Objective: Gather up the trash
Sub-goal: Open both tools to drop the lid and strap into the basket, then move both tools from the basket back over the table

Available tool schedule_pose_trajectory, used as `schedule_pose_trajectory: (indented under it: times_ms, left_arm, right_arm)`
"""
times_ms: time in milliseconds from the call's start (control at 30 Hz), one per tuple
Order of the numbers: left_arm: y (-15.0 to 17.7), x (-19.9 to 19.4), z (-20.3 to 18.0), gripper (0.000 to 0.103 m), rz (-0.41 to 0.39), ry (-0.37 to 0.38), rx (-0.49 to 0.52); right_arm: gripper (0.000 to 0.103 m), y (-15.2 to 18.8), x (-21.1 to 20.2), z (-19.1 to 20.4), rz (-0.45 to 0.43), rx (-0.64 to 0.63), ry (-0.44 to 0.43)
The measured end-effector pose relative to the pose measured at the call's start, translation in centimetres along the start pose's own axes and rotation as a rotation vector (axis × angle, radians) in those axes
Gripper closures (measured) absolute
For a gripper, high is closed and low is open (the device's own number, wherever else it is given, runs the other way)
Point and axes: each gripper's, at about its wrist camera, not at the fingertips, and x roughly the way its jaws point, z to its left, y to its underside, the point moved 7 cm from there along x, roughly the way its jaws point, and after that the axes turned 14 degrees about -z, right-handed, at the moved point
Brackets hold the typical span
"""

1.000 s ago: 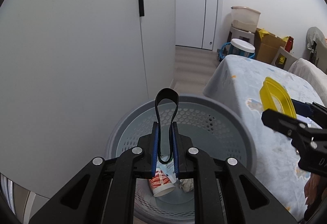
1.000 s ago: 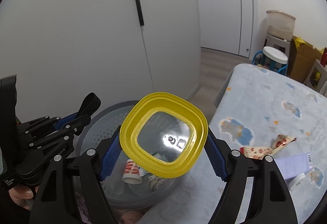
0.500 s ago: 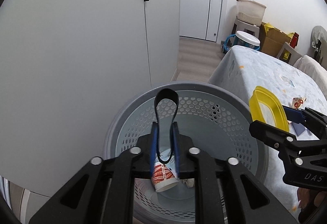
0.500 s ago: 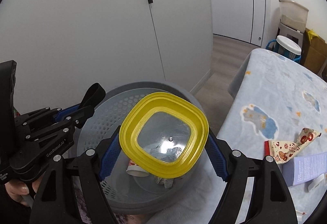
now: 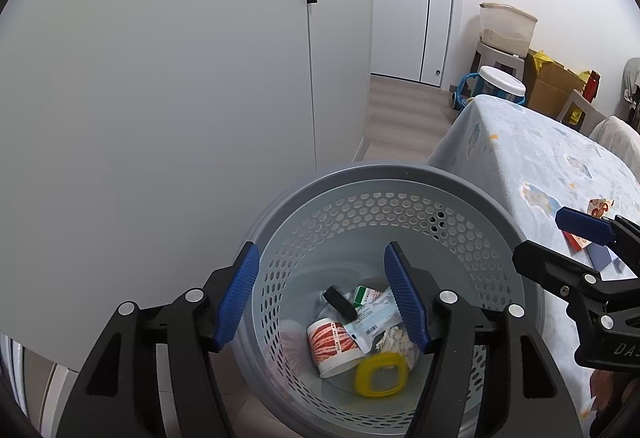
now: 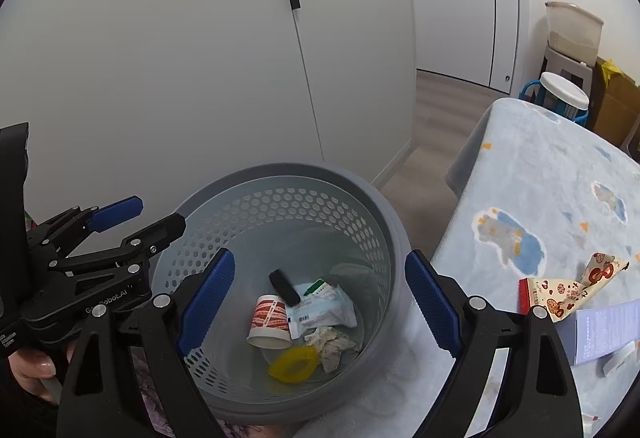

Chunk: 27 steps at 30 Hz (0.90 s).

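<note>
A grey perforated waste basket [image 5: 400, 174] [image 6: 384, 222] stands beside the bed. Both grippers hover over its mouth. My left gripper [image 5: 322, 300] has its jaws opening, with nothing between them. My right gripper [image 6: 318, 304] is also opening and holds nothing. At the basket's bottom lie a yellow lid [image 5: 380, 374] [image 6: 294, 364], a black strap [image 5: 340, 302] [image 6: 284, 287], a red-and-white paper cup [image 5: 334, 342] [image 6: 269, 322], a white wrapper [image 6: 324, 308] and crumpled paper [image 6: 332, 346].
The bed with a light blue cloud-print blanket [image 6: 540, 198] lies to the right, carrying a red-patterned wrapper [image 6: 568, 288], a pale purple box [image 6: 604, 330] and a small white object [image 6: 618, 358]. White cabinet doors [image 5: 160, 78] stand behind the basket. A hand [image 6: 32, 370] holds the left gripper.
Both grippers opened. The black strap dropped from the left gripper and the yellow lid dropped from the right gripper; both now lie in the basket.
</note>
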Motion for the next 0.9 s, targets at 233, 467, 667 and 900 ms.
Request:
schedule_pose_trajectory:
  times_ms: [233, 467, 667, 900]
  left_arm:
    - [0.02, 0.02, 0.04, 0.038, -0.001, -0.003, -0.001]
    - [0.03, 0.03, 0.04, 0.037, -0.003, -0.001, -0.004]
    - [0.00, 0.04, -0.03, 0.037, -0.007, 0.000, -0.002]
    - [-0.02, 0.01, -0.10, 0.036, -0.009, 0.002, -0.002]
  right_arm:
    - [0.017, 0.19, 0.09, -0.21, 0.005, 0.002, 0.003]
    - [0.017, 0.30, 0.04, -0.28, 0.003, 0.003, 0.005]
    - [0.017, 0.42, -0.16, -0.33, 0.000, 0.003, 0.010]
    - [0.017, 0.46, -0.46, -0.53, -0.003, 0.008, 0.017]
